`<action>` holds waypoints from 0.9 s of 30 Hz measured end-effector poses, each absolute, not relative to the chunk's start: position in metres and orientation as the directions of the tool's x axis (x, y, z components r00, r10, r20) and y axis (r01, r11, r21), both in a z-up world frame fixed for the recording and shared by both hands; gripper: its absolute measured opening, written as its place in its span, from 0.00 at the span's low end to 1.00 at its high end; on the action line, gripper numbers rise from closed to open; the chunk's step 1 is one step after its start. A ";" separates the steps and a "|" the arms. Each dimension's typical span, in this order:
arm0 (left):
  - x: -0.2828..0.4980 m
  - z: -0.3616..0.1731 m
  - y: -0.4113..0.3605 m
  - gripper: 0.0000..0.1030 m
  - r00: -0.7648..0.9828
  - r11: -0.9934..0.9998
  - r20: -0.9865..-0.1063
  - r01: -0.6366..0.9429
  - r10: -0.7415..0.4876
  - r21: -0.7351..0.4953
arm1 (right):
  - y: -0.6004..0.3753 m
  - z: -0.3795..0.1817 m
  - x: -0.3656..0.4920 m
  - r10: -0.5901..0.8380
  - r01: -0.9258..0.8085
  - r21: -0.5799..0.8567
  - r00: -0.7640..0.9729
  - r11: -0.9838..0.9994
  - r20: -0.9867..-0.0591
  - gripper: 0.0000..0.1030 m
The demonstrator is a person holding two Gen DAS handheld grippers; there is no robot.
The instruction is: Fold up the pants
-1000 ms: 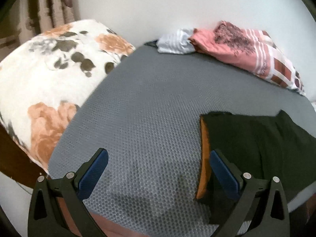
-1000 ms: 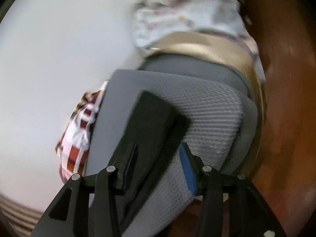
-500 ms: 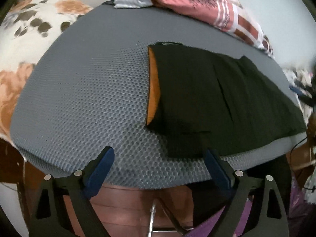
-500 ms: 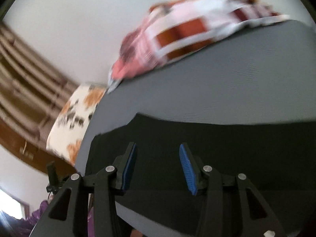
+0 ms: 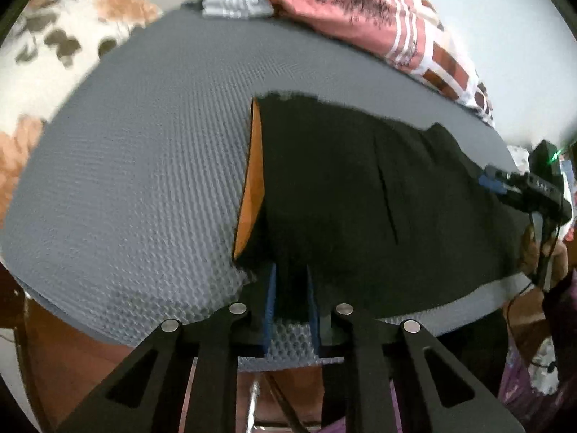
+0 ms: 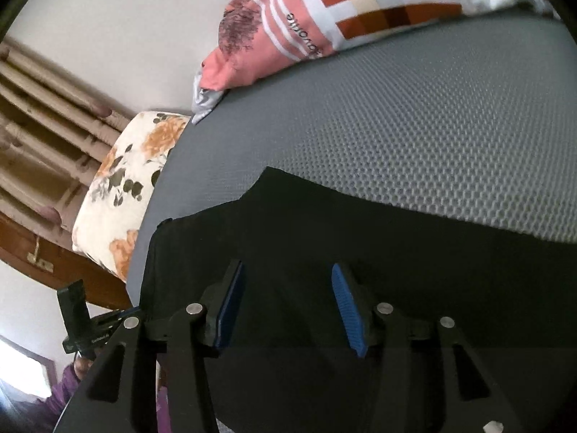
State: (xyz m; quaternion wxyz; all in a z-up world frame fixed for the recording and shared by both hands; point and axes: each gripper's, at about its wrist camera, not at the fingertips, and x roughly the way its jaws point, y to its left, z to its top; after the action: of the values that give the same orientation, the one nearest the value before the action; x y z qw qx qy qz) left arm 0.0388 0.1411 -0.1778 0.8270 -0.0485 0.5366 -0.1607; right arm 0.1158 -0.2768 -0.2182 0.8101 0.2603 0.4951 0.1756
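Black pants (image 5: 360, 187) with an orange lining (image 5: 252, 180) at the left end lie flat on the grey mesh mattress (image 5: 144, 162). My left gripper (image 5: 290, 270) is at their near left corner; its jaws are closing, and the blue pads pinch a fold of the black cloth. In the right wrist view my right gripper (image 6: 287, 267) hovers over the other end of the pants (image 6: 324, 223). Its jaws are opening and nothing is pinched between them. The right gripper (image 5: 494, 180) also shows at the right edge of the left wrist view.
A floral pillow (image 5: 54, 54) lies at the mattress's left end. Pink patterned clothes (image 5: 378, 25) and a striped white cloth (image 5: 238, 3) are piled along the wall. The wooden bed frame (image 5: 72, 353) runs under the near edge. Curtains (image 6: 43, 108) hang beyond the pillow.
My left gripper's jaws went from wide open to nearly together on the pants' near corner. The right gripper swung across from the mattress end to above the pants.
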 end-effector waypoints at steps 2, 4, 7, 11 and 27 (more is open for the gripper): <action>0.040 -0.166 0.133 0.15 0.430 0.952 -0.858 0.240 -0.280 -0.190 | -0.279 -0.221 0.112 0.536 -0.022 0.594 0.459 0.804 -0.709 0.48; 0.046 -0.154 0.126 0.15 0.486 0.956 -0.836 0.257 -0.254 -0.140 | -0.282 -0.224 0.109 0.526 -0.001 0.596 0.471 0.803 -0.708 0.48; 0.059 -0.147 0.122 0.15 0.537 0.959 -0.817 0.278 -0.210 -0.064 | -0.290 -0.228 0.104 0.532 0.028 0.627 0.500 0.778 -0.683 0.48; 0.076 -0.192 0.133 0.15 0.448 0.965 -0.876 0.255 -0.179 -0.067 | -0.298 -0.235 0.097 0.556 0.044 0.675 0.529 0.737 -0.641 0.47; 0.050 -0.129 0.129 0.73 0.754 0.980 -0.655 0.092 0.047 0.177 | -0.371 -0.194 0.013 0.544 0.068 0.774 0.673 0.630 -0.502 0.50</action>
State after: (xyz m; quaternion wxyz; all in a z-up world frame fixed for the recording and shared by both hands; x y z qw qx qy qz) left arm 0.0498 0.1290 -0.1290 0.9312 0.0993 0.3504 -0.0120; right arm 0.0127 -0.3707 -0.1942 0.8200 0.4050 0.3776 0.1449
